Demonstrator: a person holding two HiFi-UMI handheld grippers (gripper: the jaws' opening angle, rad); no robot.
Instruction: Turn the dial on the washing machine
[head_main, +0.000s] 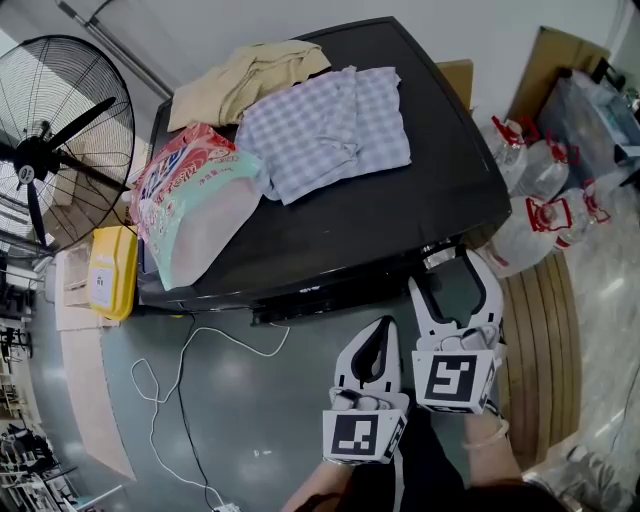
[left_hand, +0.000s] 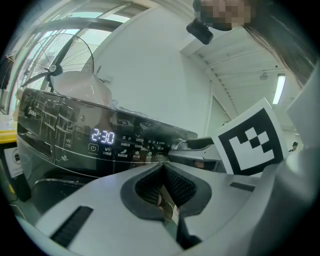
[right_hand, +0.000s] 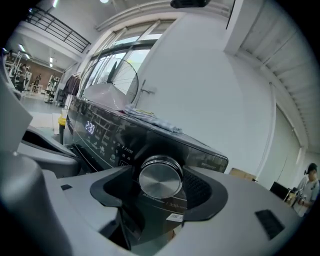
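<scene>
Display (left_hand: 103, 136) "2:30" on washing machine (head_main: 420, 190), right tongs (head_main: 453, 290) wide apart around dial (right_hand: 160, 176), left tongs (head_main: 383, 330) together, empty

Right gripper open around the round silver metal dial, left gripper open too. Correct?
No. The left gripper is shut, jaws together, as the left gripper view shows. The right gripper is indeed open around the round silver metal dial.

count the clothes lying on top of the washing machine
2: a beige garment at the washer's far edge, a checked cloth beside it; the checked pile may hide another.
</scene>
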